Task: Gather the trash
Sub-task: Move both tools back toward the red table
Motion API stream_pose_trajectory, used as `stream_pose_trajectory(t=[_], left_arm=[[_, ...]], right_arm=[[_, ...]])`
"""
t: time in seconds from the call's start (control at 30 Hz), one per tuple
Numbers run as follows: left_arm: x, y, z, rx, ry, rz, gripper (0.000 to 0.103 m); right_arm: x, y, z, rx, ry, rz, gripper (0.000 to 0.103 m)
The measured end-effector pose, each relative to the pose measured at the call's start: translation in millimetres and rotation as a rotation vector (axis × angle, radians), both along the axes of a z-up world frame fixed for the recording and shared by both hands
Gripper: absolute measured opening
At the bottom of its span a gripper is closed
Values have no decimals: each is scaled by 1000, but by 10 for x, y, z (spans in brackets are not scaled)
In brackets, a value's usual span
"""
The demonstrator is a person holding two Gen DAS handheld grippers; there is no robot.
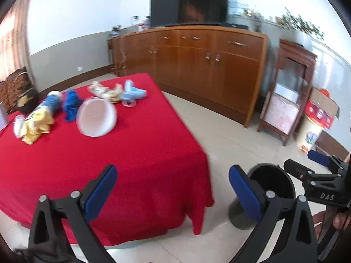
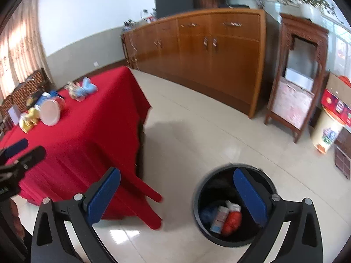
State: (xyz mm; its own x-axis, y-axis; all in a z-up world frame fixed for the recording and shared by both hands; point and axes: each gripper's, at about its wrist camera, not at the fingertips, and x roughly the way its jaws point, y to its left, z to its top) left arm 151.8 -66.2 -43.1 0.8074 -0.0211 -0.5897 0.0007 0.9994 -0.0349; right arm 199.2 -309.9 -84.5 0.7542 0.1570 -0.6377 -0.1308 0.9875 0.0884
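On the floor, right of the table: a black trash bin, open-topped, holding a red item, a white-and-blue carton and something blue, all blurred.

Table: draped in a red cloth, standing left of the bin and just beside it.

Trash left on the table, far left part: a white round tub lying on its side, mouth toward the camera; a yellow crumpled wrapper left of it; a blue-and-white can-like container behind the wrapper; a dark blue crumpled piece touching the tub's far side; a pale wrapper heap and a light blue item farther back.

Left tool: fingers spread wide, nothing between them, hanging over the near edge of the table.

Right tool: fingers spread wide, empty, poised above the bin, one pad in line with its mouth.

Step in hand: judged as a between-items moment, both tools free, some trash in the bin, several pieces yet to collect.

Next move calls for: reaching a tool to the far left of the table, closing on one piece (the tub's rim or the yellow wrapper look nearest), then carrying it right to the bin.

Risk: the tub may roll when touched.
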Motion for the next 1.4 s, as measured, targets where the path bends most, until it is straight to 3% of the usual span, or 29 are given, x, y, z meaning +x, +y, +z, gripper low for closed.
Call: stream_pose_trajectory(t=[0.33,0.77,1.13,1.4], left_arm=[[-232,845,174,-30,-50,128,102],[-499,1851,248,-41,-82,310,102],[-364,2527,54,-61,-52,417,102],[77,2843,-28,-67,-33,439,101]], right_arm=[[114,1089,316,-21,-32,160,103],[191,2367,397,-39,-70,378,103],[563,2889,320,-59,-54,414,103],[1003,3066,203,-80,-23,393,103]])
